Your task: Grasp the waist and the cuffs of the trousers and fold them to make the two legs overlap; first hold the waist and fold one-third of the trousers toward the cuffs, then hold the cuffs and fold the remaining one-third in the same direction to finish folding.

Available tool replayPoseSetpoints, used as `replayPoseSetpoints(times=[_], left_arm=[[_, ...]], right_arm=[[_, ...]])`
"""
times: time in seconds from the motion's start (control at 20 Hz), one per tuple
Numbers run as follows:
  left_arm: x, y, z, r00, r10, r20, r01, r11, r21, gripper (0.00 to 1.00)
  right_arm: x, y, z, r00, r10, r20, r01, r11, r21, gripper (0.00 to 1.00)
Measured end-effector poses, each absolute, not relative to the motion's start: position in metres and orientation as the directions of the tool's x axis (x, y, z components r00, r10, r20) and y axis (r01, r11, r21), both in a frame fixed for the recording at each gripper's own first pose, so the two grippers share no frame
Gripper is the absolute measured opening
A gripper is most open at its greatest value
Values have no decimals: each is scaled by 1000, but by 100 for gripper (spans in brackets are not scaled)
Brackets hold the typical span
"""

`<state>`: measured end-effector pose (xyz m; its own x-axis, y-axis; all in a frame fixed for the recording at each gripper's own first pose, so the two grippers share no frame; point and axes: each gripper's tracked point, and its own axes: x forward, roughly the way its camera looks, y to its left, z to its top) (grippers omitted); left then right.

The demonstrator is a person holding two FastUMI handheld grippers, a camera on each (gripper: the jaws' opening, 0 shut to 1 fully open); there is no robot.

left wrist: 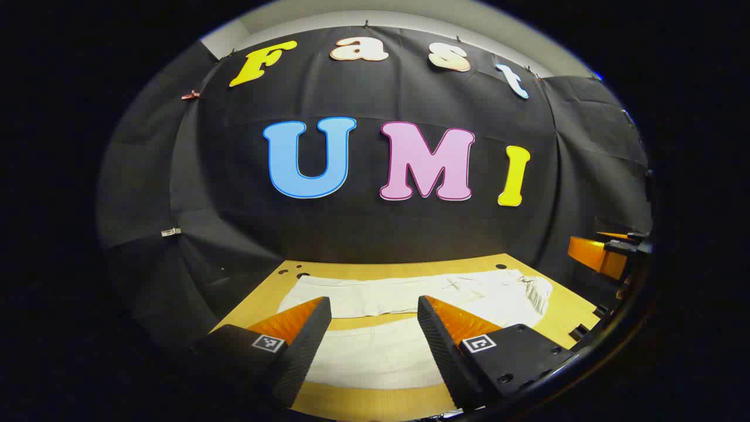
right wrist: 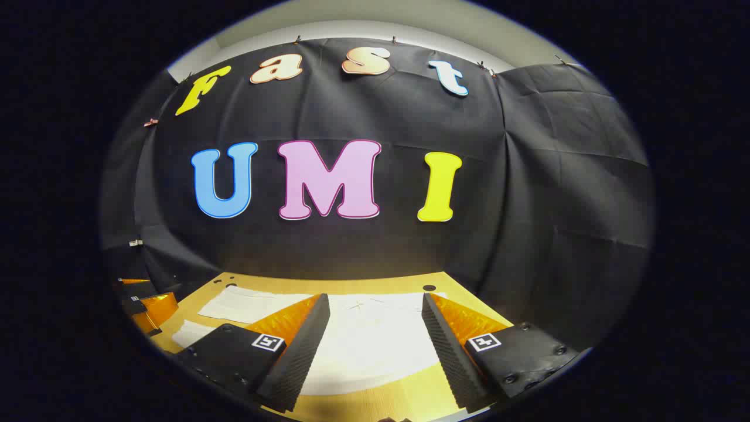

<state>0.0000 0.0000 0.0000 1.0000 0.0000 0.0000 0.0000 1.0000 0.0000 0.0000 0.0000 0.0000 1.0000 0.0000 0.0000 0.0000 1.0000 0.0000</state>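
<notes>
White trousers [left wrist: 375, 354] lie flat on the wooden table [left wrist: 375, 271]. In the left gripper view the two legs run side by side to the left, and the gathered waist [left wrist: 536, 293] is at the right. My left gripper [left wrist: 373, 300] hovers open above the near leg, touching nothing. In the right gripper view the trousers' wide waist end [right wrist: 375, 340] lies below my right gripper [right wrist: 375, 298], which is open and holds nothing. The legs [right wrist: 234, 305] stretch away to the left there.
The table's far edge meets the black cloth wall. Small holes [left wrist: 302, 274] mark the tabletop near its back corners. My right gripper's body [left wrist: 597, 255] shows at the right edge of the left gripper view; my left gripper's body [right wrist: 146, 308] at the left edge of the right gripper view.
</notes>
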Motion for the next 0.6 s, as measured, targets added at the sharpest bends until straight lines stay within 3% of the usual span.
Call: replayPoseSetpoints(times=[0.6], left_arm=[[31, -3, -10, 999, 12, -41, -12, 1000, -6, 94]], right_arm=[[27, -19, 7, 1000, -24, 8, 24, 1000, 4, 97]])
